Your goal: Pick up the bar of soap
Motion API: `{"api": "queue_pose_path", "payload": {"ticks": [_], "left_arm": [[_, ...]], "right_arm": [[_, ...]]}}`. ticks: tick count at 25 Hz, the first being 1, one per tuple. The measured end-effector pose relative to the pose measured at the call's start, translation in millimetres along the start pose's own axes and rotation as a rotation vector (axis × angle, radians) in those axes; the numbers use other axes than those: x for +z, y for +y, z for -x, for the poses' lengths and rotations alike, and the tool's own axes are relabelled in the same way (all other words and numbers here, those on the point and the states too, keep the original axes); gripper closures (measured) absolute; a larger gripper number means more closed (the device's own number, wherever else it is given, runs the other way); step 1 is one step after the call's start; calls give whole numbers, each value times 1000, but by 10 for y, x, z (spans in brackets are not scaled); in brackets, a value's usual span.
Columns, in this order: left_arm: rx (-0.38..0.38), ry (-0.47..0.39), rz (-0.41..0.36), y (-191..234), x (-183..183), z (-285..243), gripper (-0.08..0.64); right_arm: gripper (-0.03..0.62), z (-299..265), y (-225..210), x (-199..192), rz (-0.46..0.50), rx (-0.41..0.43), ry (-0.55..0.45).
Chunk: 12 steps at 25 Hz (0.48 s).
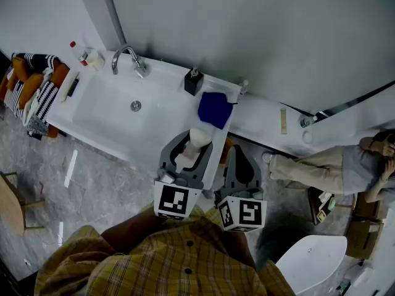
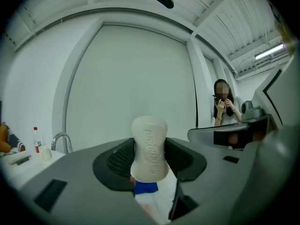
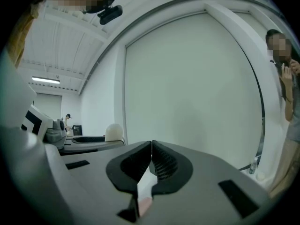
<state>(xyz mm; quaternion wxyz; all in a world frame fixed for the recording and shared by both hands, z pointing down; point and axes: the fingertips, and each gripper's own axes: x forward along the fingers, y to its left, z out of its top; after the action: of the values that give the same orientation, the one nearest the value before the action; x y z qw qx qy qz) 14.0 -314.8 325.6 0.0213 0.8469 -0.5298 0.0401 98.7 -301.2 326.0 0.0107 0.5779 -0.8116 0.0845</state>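
Left gripper (image 2: pixel 149 159) is clamped on the bar of soap (image 2: pixel 149 146): both black ribbed pads press against its flat sides, and the jaws stand only as far apart as the bar is thick. The bar is pale cream and rounded, and it stands on end between the pads with its top poking well above them. There's raised lettering running down its face, but it's too soft for me to read. From the head view, the soap (image 1: pixel 199 138) is up off the white table (image 1: pixel 256 121) and hangs over its front edge, just this side of a blue cloth (image 1: pixel 215 108) lying on the table. Behind the cloth stands a black pump dispenser (image 1: pixel 193 81), with no label I can make out. Further left are the sink (image 1: pixel 105 103) with its round drain (image 1: pixel 136 105) and the chrome faucet (image 1: pixel 128 57) at the back rim. In the far corner is a small red-capped bottle (image 1: pixel 76 48), its print too tiny to read. My right gripper (image 3: pixel 151 157) has nothing in it; its two ribbed pads meet tip to tip. In the head view it hangs beside the left one, off the table's front edge. Each gripper carries its cube of black-and-white square markers (image 1: pixel 173 201), which show patterns only, no words. Orange and striped fabrics (image 1: pixel 29 85) hang off the table's left end. A person (image 1: pixel 345 165) sits off to the right with a hand raised to the head.
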Motion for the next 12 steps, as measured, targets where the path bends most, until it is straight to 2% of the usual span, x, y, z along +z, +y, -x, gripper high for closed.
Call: {"api": "queue_pose_path", "payload": {"ticks": [2,12], "left_arm": [[0,24,5,22,-13,10,356],[-25,37,11,-5,-1,-18,356]], "right_arm": [[571,-15,13,-4,7,5,5],[572,-53,39,-1,30,21,18]]}}
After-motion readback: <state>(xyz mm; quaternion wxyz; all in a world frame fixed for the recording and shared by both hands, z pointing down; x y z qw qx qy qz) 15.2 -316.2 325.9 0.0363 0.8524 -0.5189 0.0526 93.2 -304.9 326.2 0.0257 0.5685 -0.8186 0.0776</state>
